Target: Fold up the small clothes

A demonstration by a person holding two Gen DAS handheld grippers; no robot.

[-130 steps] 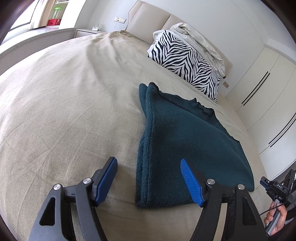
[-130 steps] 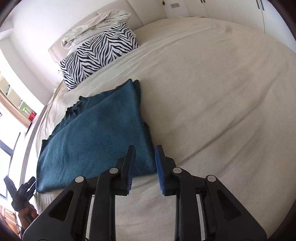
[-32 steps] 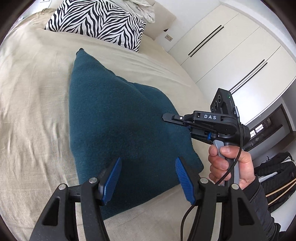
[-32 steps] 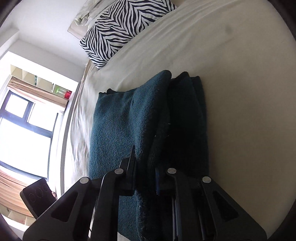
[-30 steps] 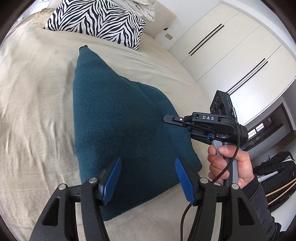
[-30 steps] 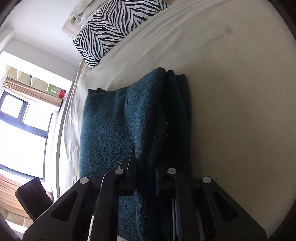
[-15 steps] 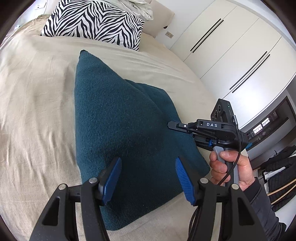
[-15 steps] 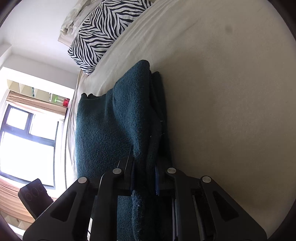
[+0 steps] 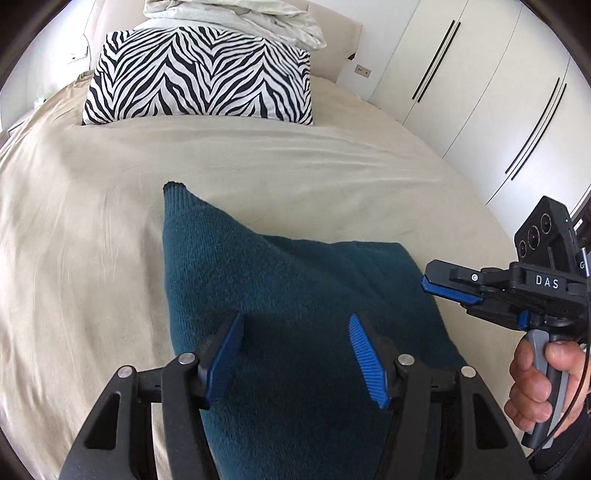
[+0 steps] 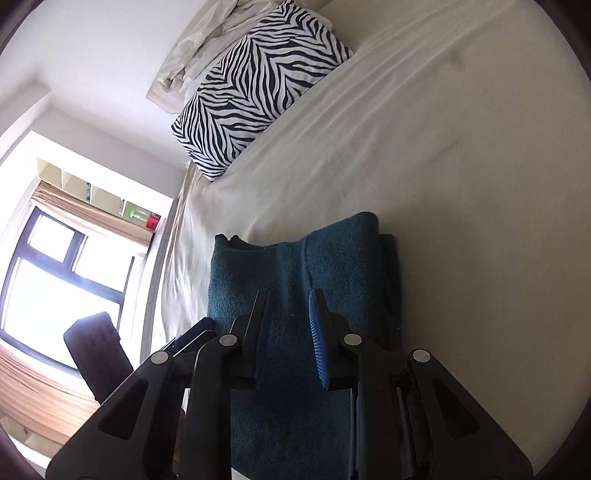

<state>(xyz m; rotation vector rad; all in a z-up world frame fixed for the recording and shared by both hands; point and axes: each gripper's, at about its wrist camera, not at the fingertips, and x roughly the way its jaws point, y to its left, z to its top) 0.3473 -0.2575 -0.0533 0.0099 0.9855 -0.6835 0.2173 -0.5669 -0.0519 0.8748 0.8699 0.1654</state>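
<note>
Sweater point(image 9: 295, 295): dark teal knit, folded, lying on the bed point(image 9: 92, 240) on the near side of the zebra pillow point(image 9: 199, 74); its near edge is cut off by the bottom of both views.
Left gripper point(image 9: 295, 354): fingers spread wide above the sweater, nothing clasped between them; whether the tips touch the knit cannot be told.
Right gripper point(image 10: 288, 332): fingers narrowly parted and opening over the sweater's doubled edge; pads clear of the fabric.
Right hand point(image 9: 535, 384): wrapped round the gripper handle beside the sweater; sleeve cut off at the frame edge.
Crumpled bedding point(image 9: 236, 14): behind the zebra pillow, top cropped.
Window point(image 10: 55, 277): far beyond the sweater, overexposed.
</note>
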